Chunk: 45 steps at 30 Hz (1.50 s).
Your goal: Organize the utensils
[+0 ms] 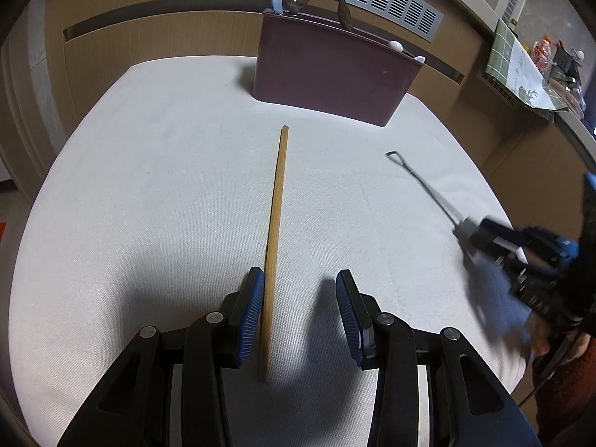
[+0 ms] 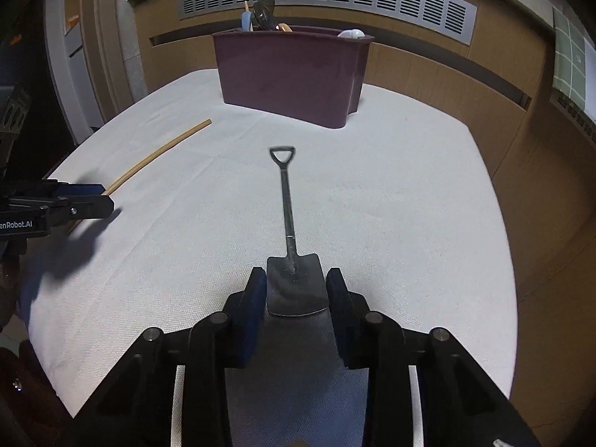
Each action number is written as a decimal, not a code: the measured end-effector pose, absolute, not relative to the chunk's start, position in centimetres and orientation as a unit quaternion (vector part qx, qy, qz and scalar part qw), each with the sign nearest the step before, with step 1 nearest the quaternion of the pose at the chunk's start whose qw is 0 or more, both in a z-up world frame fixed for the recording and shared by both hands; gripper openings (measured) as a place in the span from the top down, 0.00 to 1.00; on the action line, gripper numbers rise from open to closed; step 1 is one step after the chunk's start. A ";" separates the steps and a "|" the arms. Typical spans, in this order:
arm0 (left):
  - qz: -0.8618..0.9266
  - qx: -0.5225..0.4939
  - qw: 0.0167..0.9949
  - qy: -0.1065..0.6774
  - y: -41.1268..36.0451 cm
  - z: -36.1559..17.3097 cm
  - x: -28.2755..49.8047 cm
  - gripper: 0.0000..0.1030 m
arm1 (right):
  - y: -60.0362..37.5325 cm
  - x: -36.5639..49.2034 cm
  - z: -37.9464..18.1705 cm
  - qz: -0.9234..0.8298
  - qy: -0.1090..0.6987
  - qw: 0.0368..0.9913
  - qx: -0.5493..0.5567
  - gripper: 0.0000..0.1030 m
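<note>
One partial label, "enRobot.AI", on the left gripper (image 2: 108,201).

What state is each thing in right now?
Wooden chopstick: flat on the white cloth, between open jaws.
Small black shovel-shaped spoon: flat on the cloth, blade between open jaws.
Maroon plastic utensil holder: upright, utensils inside.
Left gripper: open.
Right gripper: open, not gripping.
</note>
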<state>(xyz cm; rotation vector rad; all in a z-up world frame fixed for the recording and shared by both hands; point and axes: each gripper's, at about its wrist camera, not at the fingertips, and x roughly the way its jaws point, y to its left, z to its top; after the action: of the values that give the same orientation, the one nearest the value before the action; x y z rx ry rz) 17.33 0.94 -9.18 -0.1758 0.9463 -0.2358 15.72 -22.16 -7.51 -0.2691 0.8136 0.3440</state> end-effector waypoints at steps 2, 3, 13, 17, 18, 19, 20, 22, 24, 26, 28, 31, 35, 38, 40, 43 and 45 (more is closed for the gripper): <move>-0.113 -0.086 0.879 0.455 1.0 -9.1 17.4 0.60 | -22.3 15.4 -6.0 0.152 0.362 0.910 -0.131 0.72; -0.113 -0.086 0.879 0.455 1.0 -9.2 17.4 0.60 | -22.5 15.2 -4.9 0.148 0.344 0.919 -0.126 0.72; -0.113 -0.100 0.874 0.462 1.2 -9.1 18.5 0.60 | -22.6 16.3 1.3 0.152 0.272 0.946 -0.093 0.78; -0.122 -0.077 0.869 0.474 1.0 -9.0 21.3 0.61 | -21.9 17.2 1.6 0.163 0.279 0.942 -0.090 0.98; -0.126 -0.067 0.865 0.482 0.9 -8.8 22.4 0.61 | -21.7 17.3 1.7 0.168 0.281 0.941 -0.089 0.98; -0.128 -0.063 0.862 0.487 0.8 -8.8 23.0 0.62 | -21.5 17.3 1.7 0.170 0.280 0.941 -0.089 0.98; -0.132 -0.058 0.859 0.492 0.7 -8.8 23.8 0.64 | -21.4 17.2 1.7 0.170 0.279 0.941 -0.091 0.98; -0.134 -0.049 0.857 0.495 0.7 -8.8 25.1 0.74 | -21.1 17.2 1.6 0.170 0.275 0.941 -0.098 0.98; -0.123 -0.036 0.859 0.496 0.7 -8.8 26.1 0.88 | -21.1 17.3 1.5 0.174 0.275 0.941 -0.095 0.98; -0.120 -0.034 0.862 0.491 0.7 -8.9 26.6 0.93 | -21.2 17.5 1.4 0.176 0.276 0.941 -0.090 0.98; -0.118 -0.035 0.866 0.485 0.7 -8.9 26.8 0.95 | -21.3 17.8 1.3 0.175 0.279 0.940 -0.088 0.98; -0.118 -0.053 0.871 0.474 0.8 -8.7 26.6 0.95 | -21.6 17.9 1.1 0.171 0.283 0.939 -0.091 0.98; -0.125 -0.075 0.883 0.445 1.0 -7.0 25.6 0.95 | -21.9 17.9 0.9 0.165 0.286 0.939 -0.093 0.98; -0.130 -0.088 0.895 0.418 1.3 -5.2 24.5 0.95 | -22.1 18.1 0.6 0.168 0.301 0.935 -0.082 0.95; -0.132 -0.091 0.901 0.403 1.5 -4.3 23.7 0.95 | -22.2 18.3 0.3 0.174 0.312 0.931 -0.072 0.91; -0.127 -0.103 0.912 0.376 2.2 -2.9 22.5 0.95 | -22.0 18.5 -0.1 0.170 0.323 0.928 -0.075 0.87; -0.124 -0.117 0.921 0.351 3.2 -1.8 21.5 0.95 | -22.1 18.8 -0.9 0.163 0.340 0.923 -0.076 0.79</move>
<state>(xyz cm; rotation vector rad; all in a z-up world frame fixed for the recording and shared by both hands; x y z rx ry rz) 21.54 3.20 -1.80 -0.2404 0.7218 -0.2548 18.85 -22.10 -0.88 -0.1551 0.6989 0.3345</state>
